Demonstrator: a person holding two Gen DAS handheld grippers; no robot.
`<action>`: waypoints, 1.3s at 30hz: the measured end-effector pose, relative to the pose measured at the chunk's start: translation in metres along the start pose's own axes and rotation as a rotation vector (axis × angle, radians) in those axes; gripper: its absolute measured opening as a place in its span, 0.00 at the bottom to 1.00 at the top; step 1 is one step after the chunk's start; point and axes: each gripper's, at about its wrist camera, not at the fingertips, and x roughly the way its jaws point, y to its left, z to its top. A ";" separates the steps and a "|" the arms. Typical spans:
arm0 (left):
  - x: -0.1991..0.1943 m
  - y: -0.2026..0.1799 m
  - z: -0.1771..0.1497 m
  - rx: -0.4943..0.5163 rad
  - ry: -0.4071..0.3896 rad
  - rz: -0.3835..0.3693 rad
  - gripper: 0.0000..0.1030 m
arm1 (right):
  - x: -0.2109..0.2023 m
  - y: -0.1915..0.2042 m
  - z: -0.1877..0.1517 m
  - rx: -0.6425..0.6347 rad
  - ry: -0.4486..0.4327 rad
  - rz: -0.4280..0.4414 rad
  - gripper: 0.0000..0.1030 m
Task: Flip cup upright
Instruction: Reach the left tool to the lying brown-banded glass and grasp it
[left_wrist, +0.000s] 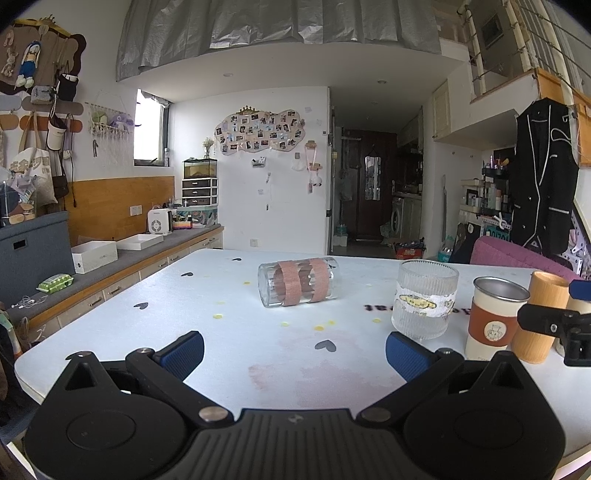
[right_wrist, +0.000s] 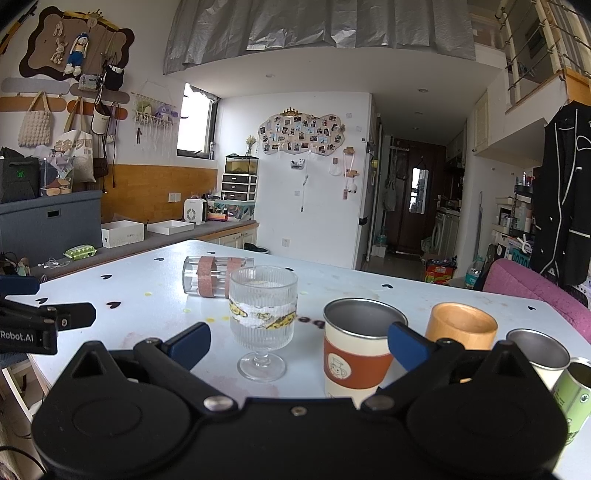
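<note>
I see the clear tape-banded glass cup (left_wrist: 298, 281) lying sideways on the white bench (left_wrist: 147, 314); both my left gripper (left_wrist: 294, 350) and right gripper (right_wrist: 299, 345) have jaws wide apart, empty.

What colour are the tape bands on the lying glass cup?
Pinkish-brown tape bands, clearest in the left wrist view.

Two low wrist views across one table (left_wrist: 110, 325) (shared).

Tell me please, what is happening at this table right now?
A person holds two grippers over a white table. A clear glass with tape bands lies on its side, not yet set upright. The left gripper faces it with jaws open, holding nothing. The right gripper is also open and empty, near a stemmed glass and a paper cup that stand upright.
</note>
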 end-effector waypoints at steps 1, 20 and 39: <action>0.000 0.001 0.000 -0.001 -0.003 -0.002 1.00 | 0.000 0.000 0.000 0.000 0.000 0.000 1.00; 0.104 0.029 0.051 0.236 0.043 -0.097 1.00 | -0.004 -0.003 -0.010 -0.004 0.011 0.030 1.00; 0.272 -0.010 0.067 0.862 0.199 -0.243 1.00 | 0.026 -0.032 -0.022 0.019 0.052 -0.019 1.00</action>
